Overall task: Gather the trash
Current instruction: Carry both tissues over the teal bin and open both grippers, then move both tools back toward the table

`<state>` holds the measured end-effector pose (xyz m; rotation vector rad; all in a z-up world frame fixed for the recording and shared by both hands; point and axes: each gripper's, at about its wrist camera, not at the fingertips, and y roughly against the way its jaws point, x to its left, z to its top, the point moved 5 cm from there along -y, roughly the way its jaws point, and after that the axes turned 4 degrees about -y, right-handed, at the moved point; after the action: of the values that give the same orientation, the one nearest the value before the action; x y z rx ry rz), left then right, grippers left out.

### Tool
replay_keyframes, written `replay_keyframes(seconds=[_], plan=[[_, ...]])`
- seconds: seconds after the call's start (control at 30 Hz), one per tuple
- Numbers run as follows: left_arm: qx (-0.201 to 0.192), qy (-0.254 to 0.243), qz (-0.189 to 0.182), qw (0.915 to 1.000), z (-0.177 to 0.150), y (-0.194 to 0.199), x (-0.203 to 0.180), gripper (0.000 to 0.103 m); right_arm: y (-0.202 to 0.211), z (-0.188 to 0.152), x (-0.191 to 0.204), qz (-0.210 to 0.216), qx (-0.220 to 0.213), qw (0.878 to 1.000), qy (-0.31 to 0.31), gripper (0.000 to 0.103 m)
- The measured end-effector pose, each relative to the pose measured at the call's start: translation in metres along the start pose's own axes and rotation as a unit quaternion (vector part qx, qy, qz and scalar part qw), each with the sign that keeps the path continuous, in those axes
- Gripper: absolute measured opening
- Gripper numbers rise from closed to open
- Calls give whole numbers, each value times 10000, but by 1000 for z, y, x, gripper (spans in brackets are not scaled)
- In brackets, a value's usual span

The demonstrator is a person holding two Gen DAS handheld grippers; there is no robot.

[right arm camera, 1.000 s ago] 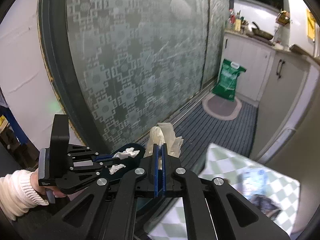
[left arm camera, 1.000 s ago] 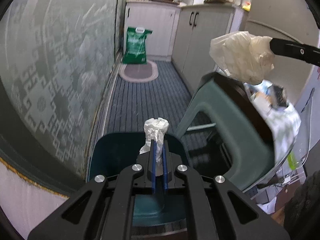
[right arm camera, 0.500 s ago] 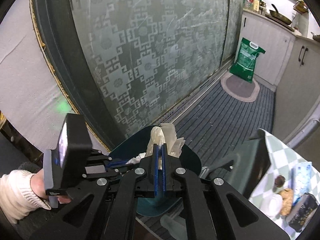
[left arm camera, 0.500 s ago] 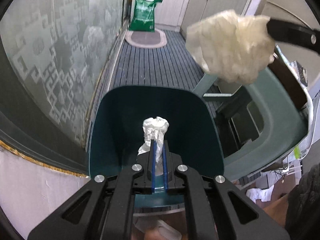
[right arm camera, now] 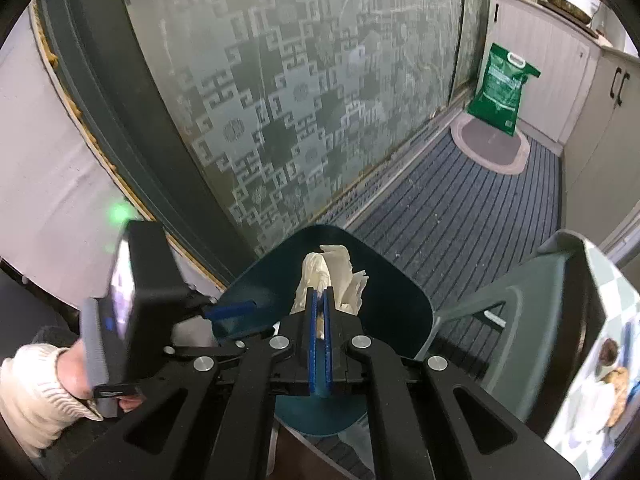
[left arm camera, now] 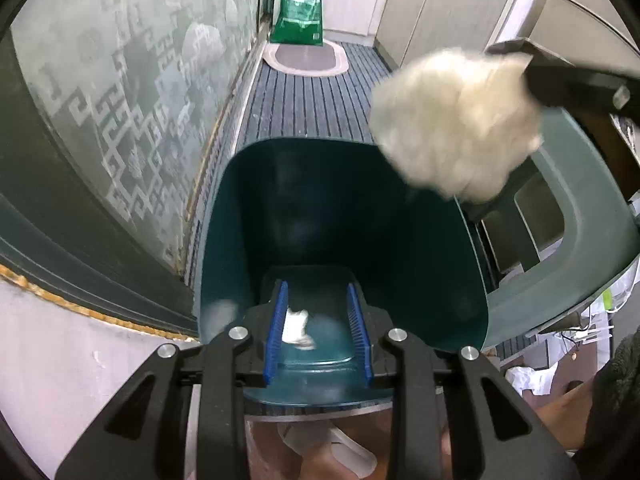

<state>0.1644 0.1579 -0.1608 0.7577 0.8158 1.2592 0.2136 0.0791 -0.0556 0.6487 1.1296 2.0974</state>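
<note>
The left hand-held gripper [left arm camera: 318, 330] is released: its two ribbed blue pads [left arm camera: 276, 332] stand well apart, at the lower centre of the frame, over the mouth of the trash bin [left arm camera: 340, 216]. A small crumpled white tissue scrap [left arm camera: 297, 329] shows blurred between the pads, inside the bin; contact with the left pad cannot be determined. The bin is smooth dark teal plastic with a rounded rim.

The right hand-held gripper [right arm camera: 319, 344] is clenched on a paper wad [right arm camera: 332, 282], creased and off-white, which projects above the blue pads and sits over the bin opening. In the left wrist view this wad [left arm camera: 456, 124] appears blurred at upper right, above the bin's rim.

A pale green plastic stool [left arm camera: 572, 216] stands just beside the bin at right. Ribbed grey floor mat [left arm camera: 304, 100] lies beyond. A green bag [left arm camera: 302, 8] stands upright at upper centre.
</note>
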Motion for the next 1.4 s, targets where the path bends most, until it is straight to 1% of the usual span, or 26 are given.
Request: replay_keyframes(seconds=[0.1, 0.3, 0.33, 0.53, 0.7, 0.83, 0.87, 0.9, 0.93, 0.97, 1.0, 1.1, 1.23, 1.4], plan=[[-214, -13, -9, 9998, 5, 11, 0, 32, -11, -5, -3, -42, 134, 9999, -49, 3], [-916, 6, 22, 9958, 20, 49, -3, 32, -30, -20, -7, -176, 356, 9992, 33, 3], [-995, 21, 3, 9950, 22, 53, -4, 30, -34, -23, -8, -199, 407, 9990, 49, 3], [-1554, 105, -60, 9878, 35, 86, -10, 23, -49, -38, -9, -268, 618, 9977, 121, 3], [-1890, 104, -137, 9818, 46, 108, -18, 23, -64, -50, -2, -257, 801, 9960, 300, 3], [-2223, 81, -233, 9747, 54, 126, -26, 23, -74, -59, -1, -223, 948, 9946, 351, 3], [-2304, 76, -268, 9727, 57, 130, -27, 23, -75, -60, -1, -146, 985, 9944, 359, 10], [-2361, 70, -293, 9713, 58, 133, -27, 23, -75, -61, 0, -113, 961, 9946, 368, 25], [-2458, 56, -309, 9688, 61, 139, -30, 23, -73, -61, 1, -120, 937, 9948, 390, 36], [-2534, 42, -299, 9669, 63, 143, -32, 23, -70, -61, 2, -135, 882, 9951, 417, 52], [-2598, 20, -279, 9652, 65, 147, -33, 23, -68, -60, 3, -135, 843, 9954, 428, 55], [-2718, 15, -203, 9621, 67, 155, -35, 23, -56, -56, 7, -72, 678, 9967, 434, 55], [-2884, 112, -267, 9571, 73, 164, -33, 23, -32, -49, 7, -14, 382, 9983, 430, 55], [-3173, 40, -190, 9481, 84, 181, -39, 27, -5, -46, 7, 34, 97, 9988, 469, 55]])
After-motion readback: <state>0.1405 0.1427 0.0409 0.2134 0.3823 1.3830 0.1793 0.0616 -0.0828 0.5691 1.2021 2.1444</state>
